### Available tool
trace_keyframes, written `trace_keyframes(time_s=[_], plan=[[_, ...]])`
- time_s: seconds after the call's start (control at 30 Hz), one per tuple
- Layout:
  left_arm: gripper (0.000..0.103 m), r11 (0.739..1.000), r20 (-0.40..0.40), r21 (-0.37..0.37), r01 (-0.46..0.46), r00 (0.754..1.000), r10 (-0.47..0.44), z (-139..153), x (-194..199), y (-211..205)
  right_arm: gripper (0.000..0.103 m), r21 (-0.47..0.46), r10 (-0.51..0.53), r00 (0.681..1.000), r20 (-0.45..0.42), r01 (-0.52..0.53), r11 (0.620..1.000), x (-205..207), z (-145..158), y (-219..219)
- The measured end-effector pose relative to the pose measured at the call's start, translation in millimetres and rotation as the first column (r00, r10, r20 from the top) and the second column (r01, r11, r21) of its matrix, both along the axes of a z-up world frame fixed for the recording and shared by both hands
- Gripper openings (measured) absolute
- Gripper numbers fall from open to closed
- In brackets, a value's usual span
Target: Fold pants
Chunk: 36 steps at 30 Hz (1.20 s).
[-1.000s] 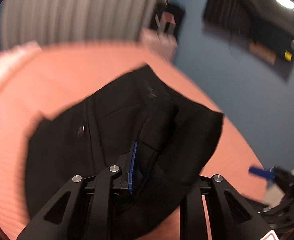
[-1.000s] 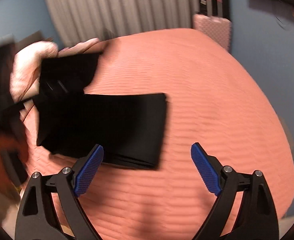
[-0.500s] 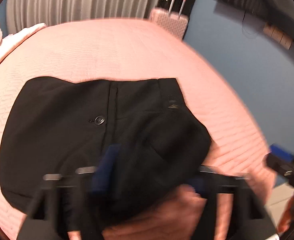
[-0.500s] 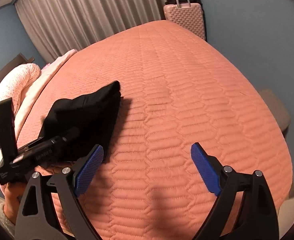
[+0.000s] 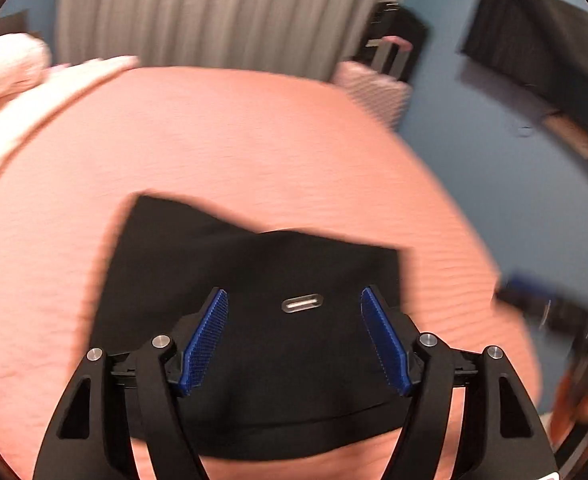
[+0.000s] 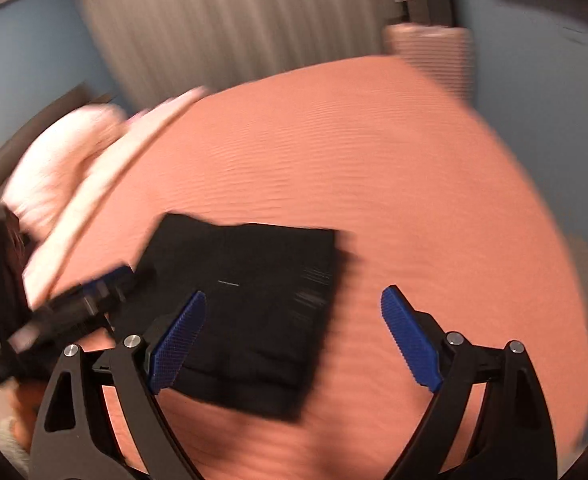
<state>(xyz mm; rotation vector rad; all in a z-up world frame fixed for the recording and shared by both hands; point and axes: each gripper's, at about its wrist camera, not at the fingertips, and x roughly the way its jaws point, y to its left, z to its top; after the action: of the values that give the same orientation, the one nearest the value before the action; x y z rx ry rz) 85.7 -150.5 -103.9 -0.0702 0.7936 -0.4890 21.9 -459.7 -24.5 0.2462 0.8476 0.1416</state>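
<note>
Pants (image 5: 254,320) lie folded flat on the bed (image 5: 254,140), under and ahead of the left gripper (image 5: 294,336) and right gripper (image 6: 294,340), both spread apart and empty, probably released.

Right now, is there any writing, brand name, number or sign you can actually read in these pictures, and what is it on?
None can be read.
Black pants: a small metal tag, no legible lettering.
Left gripper: a white sticker corner at the frame's edge, cut off, unreadable.
Pink suitcase and dark wall panel: too blurred for any marks.
</note>
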Motion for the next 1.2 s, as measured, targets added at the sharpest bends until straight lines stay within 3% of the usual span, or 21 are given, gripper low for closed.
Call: trace_keyframes(time_s=[0.13,0.23,0.3,0.4,0.5,0.57,0.6,0.67,0.8,0.87,0.93,1.0,1.07,1.1,1.2], plan=[[0.067,0.981,-0.043,0.163,-0.105,0.993,0.113,-40.7,7.2,63.2,0.087,-0.086,0.189,0.977,-0.098,-0.198,0.976,99.1,-32.2,79.1],[0.067,0.974,-0.11,0.178,-0.143,0.98,0.165,-64.5,12.8,97.7,0.085,-0.08,0.305,0.937,-0.168,-0.321,0.944,154.6,-61.9,139.1],[0.067,0.967,-0.122,0.202,-0.156,0.975,0.183,-74.9,6.7,112.4,0.077,-0.083,0.363,0.905,-0.222,-0.388,0.918,192.1,-88.8,179.1],[0.068,0.964,-0.116,0.231,-0.132,0.98,0.162,-83.1,9.8,115.1,0.07,-0.194,0.316,0.905,-0.284,-0.377,0.905,234.7,-128.1,211.5],[0.068,0.962,-0.102,0.251,-0.109,0.985,0.138,-85.2,7.6,115.2,0.068,-0.148,0.247,0.938,-0.241,-0.288,0.946,260.8,-126.4,206.8],[0.071,0.96,-0.089,0.262,-0.099,0.988,0.126,-87.0,4.6,115.4,0.068,-0.145,0.185,0.974,-0.13,-0.203,0.968,247.8,-97.6,189.5],[0.071,0.959,-0.078,0.266,-0.099,0.989,0.123,-86.6,6.1,116.5,0.068,-0.146,0.166,0.984,-0.058,-0.173,0.974,225.2,-77.7,172.4],[0.071,0.954,-0.048,0.281,-0.106,0.991,0.125,-86.4,11.6,121.6,0.068,-0.182,0.124,0.992,0.005,-0.121,0.976,176.7,-57.5,139.0],[0.071,0.972,-0.019,0.215,-0.092,0.995,0.098,-63.0,31.0,121.2,0.069,-0.046,0.082,0.996,-0.047,-0.084,0.995,65.3,-65.0,64.0],[0.076,0.982,0.004,0.18,-0.057,0.998,0.057,-50.3,53.8,108.2,0.069,-0.021,0.104,0.989,-0.103,-0.106,0.994,42.5,-80.8,55.7],[0.077,0.979,0.007,0.203,-0.021,1.0,0.02,-52.7,86.5,76.5,0.068,-0.02,0.132,0.983,-0.126,-0.135,0.991,35.6,-98.6,57.9],[0.077,0.962,-0.042,0.273,-0.006,0.999,0.018,-70.4,121.5,48.9,0.068,-0.076,0.109,0.982,-0.155,-0.122,0.99,47.1,-113.5,49.1],[0.089,0.933,-0.076,0.36,-0.007,0.996,0.037,-92.7,151.3,29.4,0.061,-0.108,0.049,0.989,-0.138,-0.064,0.992,55.0,-119.3,20.9],[0.098,0.93,-0.075,0.367,-0.029,0.995,0.061,-96.5,159.5,29.3,0.06,-0.105,0.02,0.991,-0.131,-0.034,0.994,55.3,-115.3,12.1],[0.098,0.937,-0.087,0.331,-0.111,0.985,0.148,-86.6,171.5,46.8,0.065,-0.083,-0.109,0.988,-0.105,0.101,0.991,33.7,-95.3,-17.5]])
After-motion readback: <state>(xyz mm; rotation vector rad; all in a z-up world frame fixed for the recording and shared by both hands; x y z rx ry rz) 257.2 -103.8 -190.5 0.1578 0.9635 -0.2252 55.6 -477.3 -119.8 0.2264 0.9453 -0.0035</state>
